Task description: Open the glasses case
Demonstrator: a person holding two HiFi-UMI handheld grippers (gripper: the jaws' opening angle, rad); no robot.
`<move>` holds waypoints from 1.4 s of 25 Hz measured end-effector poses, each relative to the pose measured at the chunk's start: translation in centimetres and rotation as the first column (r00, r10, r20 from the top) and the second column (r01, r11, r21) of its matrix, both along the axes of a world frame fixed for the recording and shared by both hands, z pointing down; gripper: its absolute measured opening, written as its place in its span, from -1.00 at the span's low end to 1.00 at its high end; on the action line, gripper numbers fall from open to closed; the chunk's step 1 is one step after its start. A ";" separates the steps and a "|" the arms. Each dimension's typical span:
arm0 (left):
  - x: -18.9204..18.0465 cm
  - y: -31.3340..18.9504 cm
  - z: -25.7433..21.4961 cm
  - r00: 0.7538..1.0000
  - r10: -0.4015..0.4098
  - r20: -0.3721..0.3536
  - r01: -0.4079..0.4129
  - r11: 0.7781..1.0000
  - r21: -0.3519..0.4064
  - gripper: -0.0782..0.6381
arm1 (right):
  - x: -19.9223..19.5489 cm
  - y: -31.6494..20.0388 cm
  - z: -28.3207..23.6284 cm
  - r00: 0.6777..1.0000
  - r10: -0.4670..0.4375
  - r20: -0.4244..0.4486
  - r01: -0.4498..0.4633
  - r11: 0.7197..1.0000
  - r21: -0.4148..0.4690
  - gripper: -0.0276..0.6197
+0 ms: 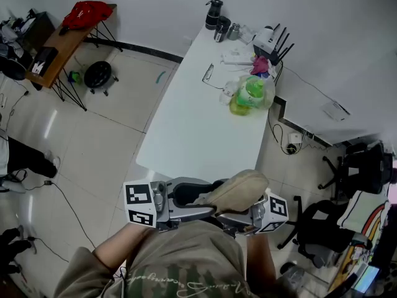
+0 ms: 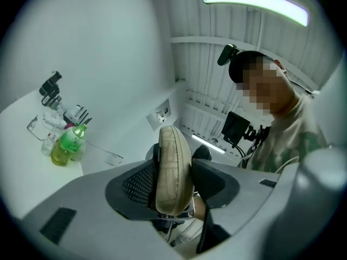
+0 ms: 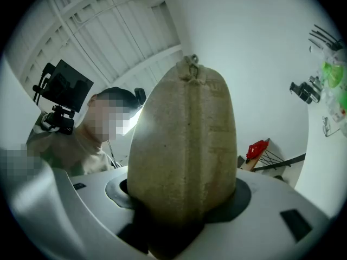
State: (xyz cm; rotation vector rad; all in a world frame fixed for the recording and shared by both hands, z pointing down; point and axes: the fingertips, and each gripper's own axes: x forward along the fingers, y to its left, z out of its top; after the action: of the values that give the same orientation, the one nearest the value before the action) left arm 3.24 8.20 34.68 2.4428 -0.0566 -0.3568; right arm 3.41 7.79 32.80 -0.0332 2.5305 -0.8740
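A beige fabric glasses case [image 1: 239,191] is held in the air in front of the person's chest, below the near edge of the white table [image 1: 198,129]. My right gripper [image 1: 232,211] is shut on it; in the right gripper view the case [image 3: 187,145] stands broad between the jaws, zip seam facing the camera. My left gripper [image 1: 186,197] stands open at the case's left end. In the left gripper view the case [image 2: 173,167] shows edge-on between the spread jaws of the left gripper [image 2: 174,186]. The case looks closed.
On the table's far end lie a green bottle [image 1: 248,95], a pair of glasses [image 1: 208,73], a white router [image 1: 270,42] and black cups [image 1: 216,16]. A black office chair [image 1: 310,225] stands at the right. A wooden side table with a red bag [image 1: 87,12] is far left.
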 end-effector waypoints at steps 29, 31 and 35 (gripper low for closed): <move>0.3 -1.7 0.3 0.992 -0.125 -0.024 0.125 0.992 -0.029 -0.36 | 1.4 -1.7 1.1 0.997 0.049 -0.066 -0.050 0.999 -0.022 0.03; 0.4 -1.7 0.8 0.971 -0.202 0.131 0.178 0.969 0.172 -0.70 | 1.4 -2.0 1.7 0.980 0.113 -0.162 -0.104 0.993 0.060 0.03; 1.1 -1.3 1.1 0.946 -0.227 0.232 0.155 0.944 0.292 -0.70 | 1.7 -1.8 1.4 0.974 0.106 -0.198 -0.083 0.989 0.120 0.03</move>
State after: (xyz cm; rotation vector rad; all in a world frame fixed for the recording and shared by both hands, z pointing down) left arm 4.33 6.87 35.73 2.7520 -0.3894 -0.1267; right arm 5.09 6.03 34.23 -0.2173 2.7384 -0.7240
